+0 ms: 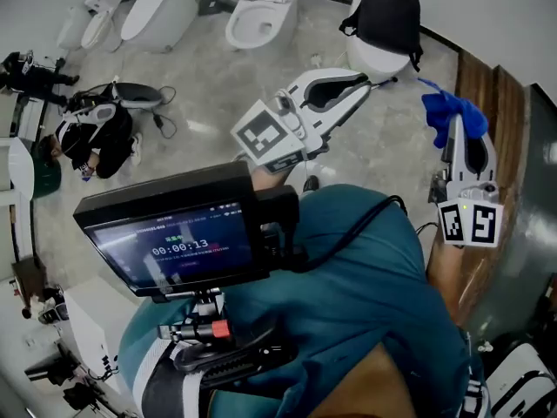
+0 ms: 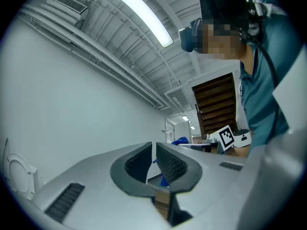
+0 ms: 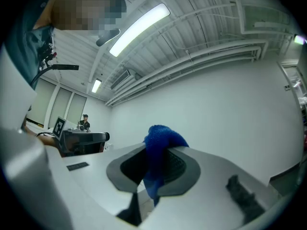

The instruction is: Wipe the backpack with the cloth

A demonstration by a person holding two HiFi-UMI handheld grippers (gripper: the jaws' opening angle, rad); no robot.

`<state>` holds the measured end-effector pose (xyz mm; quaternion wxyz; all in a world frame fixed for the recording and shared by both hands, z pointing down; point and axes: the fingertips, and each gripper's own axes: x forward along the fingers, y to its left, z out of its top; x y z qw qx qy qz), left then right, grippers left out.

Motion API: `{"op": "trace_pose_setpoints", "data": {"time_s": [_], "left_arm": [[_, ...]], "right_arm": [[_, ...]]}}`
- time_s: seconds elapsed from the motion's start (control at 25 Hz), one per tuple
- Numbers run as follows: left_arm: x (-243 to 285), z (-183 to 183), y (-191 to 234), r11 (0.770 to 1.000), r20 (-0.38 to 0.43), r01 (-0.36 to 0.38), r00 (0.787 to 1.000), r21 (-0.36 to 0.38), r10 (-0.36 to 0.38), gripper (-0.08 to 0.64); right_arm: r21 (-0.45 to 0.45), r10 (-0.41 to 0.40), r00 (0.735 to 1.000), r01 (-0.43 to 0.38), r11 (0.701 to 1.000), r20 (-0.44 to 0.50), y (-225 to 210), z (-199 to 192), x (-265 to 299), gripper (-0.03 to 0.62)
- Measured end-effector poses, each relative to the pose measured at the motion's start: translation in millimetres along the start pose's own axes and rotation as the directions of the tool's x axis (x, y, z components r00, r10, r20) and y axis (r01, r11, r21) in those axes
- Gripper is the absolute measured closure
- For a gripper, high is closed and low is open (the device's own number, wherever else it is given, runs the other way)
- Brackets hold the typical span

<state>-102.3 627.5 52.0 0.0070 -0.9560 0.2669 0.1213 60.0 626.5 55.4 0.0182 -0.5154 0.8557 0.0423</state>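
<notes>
Left hand-held gripper [image 2: 153,156]: jaws sitting together, holding nothing, pointing toward backpack [image 1: 387,16] just ahead. Right hand-held gripper [image 3: 154,169]: clamping blue cloth [image 3: 160,143], backpack ahead-left. Likely needing firm clamp, cloth pressing flat, left one steadying backpack.

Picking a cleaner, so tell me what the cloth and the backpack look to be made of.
The cloth is bright blue and fuzzy with a nubby, soft pile, so it is probably microfibre or terry. The backpack is black and matte, slumped with soft folds and straps. That suggests a woven synthetic such as nylon, though the weave is too small to see.
</notes>
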Motion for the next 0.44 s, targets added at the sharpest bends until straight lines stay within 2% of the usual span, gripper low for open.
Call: {"op": "trace_pose_setpoints", "data": {"time_s": [0.44], "left_arm": [[-9.7, 15.7, 11.7, 1.000, 0.002, -0.011, 1.000, -0.023, 0.011, 0.528]], "right_arm": [[0.002, 0.015, 1.000, -0.015, 1.000, -0.016, 11.7, 12.9, 17.0, 0.541]]}}
